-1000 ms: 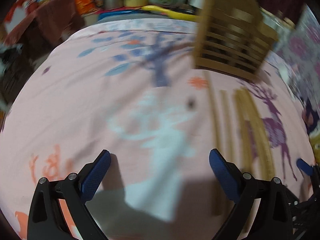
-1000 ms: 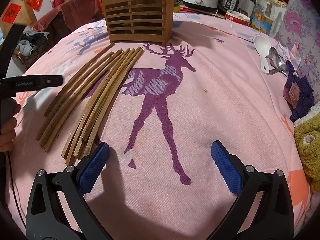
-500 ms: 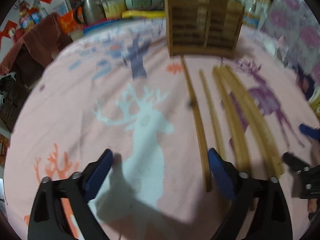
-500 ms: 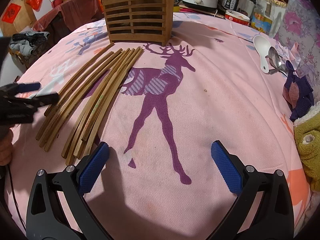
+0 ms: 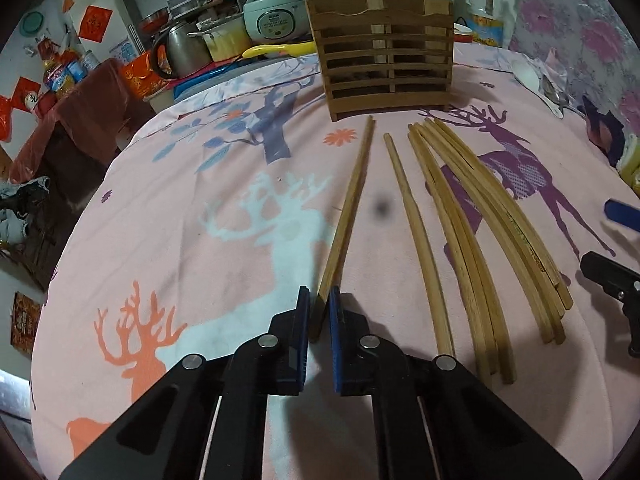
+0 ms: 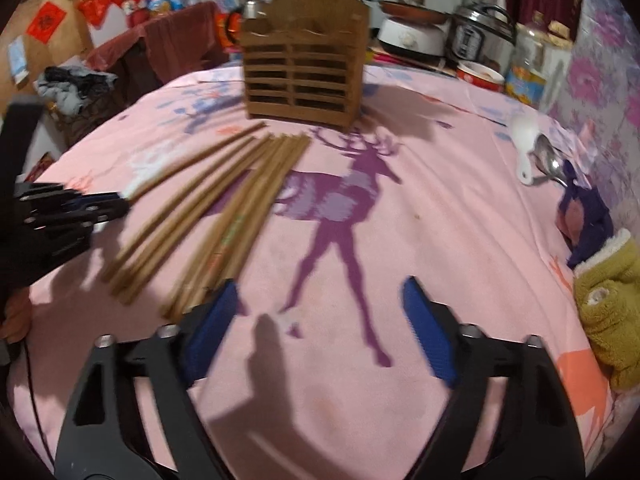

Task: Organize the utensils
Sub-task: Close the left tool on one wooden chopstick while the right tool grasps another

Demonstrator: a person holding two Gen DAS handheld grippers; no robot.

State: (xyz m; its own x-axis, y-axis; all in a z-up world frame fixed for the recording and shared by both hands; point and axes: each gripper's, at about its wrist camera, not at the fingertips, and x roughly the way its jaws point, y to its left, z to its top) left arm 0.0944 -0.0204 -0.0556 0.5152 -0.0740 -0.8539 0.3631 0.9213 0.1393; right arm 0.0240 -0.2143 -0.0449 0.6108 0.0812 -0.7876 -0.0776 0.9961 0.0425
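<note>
Several long wooden chopsticks (image 5: 472, 216) lie fanned on the pink deer tablecloth in front of a slatted wooden utensil holder (image 5: 384, 56). My left gripper (image 5: 319, 304) is shut on the near end of the leftmost chopstick (image 5: 352, 200), which still lies flat on the cloth. In the right wrist view the same chopsticks (image 6: 240, 200) lie to the left, with the holder (image 6: 304, 68) behind them. The left gripper (image 6: 116, 204) shows at their left edge. My right gripper (image 6: 320, 320) hovers over the purple deer, its jaws closing with nothing between them.
A white spoon (image 6: 524, 140) and a metal spoon (image 6: 550, 160) lie at the far right of the table. A purple cloth (image 6: 588, 216) and a yellow-green fuzzy item (image 6: 612, 300) sit at the right edge. Rice cookers (image 5: 276, 16) and pots crowd the back.
The left gripper swung right to the leftmost chopstick and closed on its near end. The right gripper's jaws have come closer together and its view has shifted slightly.
</note>
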